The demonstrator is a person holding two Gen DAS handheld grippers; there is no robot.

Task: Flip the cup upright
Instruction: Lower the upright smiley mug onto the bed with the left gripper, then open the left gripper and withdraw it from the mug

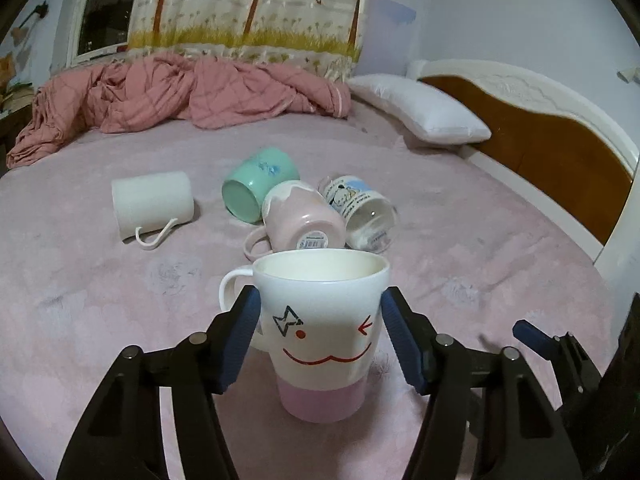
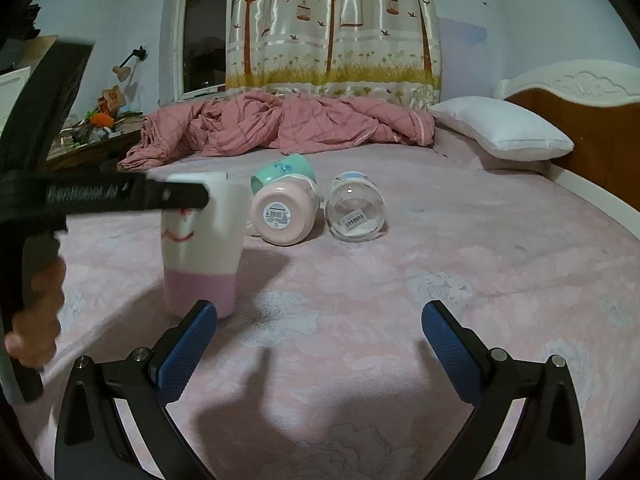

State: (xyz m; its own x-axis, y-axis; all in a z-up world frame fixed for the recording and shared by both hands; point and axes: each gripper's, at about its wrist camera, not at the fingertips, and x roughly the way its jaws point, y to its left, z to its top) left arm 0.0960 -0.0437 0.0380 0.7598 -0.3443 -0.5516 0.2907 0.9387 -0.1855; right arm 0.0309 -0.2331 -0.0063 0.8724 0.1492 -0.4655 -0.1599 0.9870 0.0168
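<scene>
A white mug with a drawn face and a pink base (image 1: 322,332) stands upright on the pink bed sheet (image 1: 500,280). My left gripper (image 1: 320,340) is open, its blue pads on either side of the mug with small gaps. The same mug (image 2: 202,248) shows at the left in the right wrist view, partly hidden by the left gripper's body. My right gripper (image 2: 318,344) is open and empty, low over the sheet, to the right of the mug. Behind lie a white mug (image 1: 152,204), a green cup (image 1: 256,188), a pink mug (image 1: 304,220) and a glass cup (image 1: 364,212), all on their sides.
A crumpled pink quilt (image 1: 180,96) lies at the back of the bed. A white pillow (image 1: 420,108) rests by the wooden headboard (image 1: 540,128) on the right. A curtain (image 1: 248,4) hangs behind. A cluttered desk (image 2: 96,128) stands far left.
</scene>
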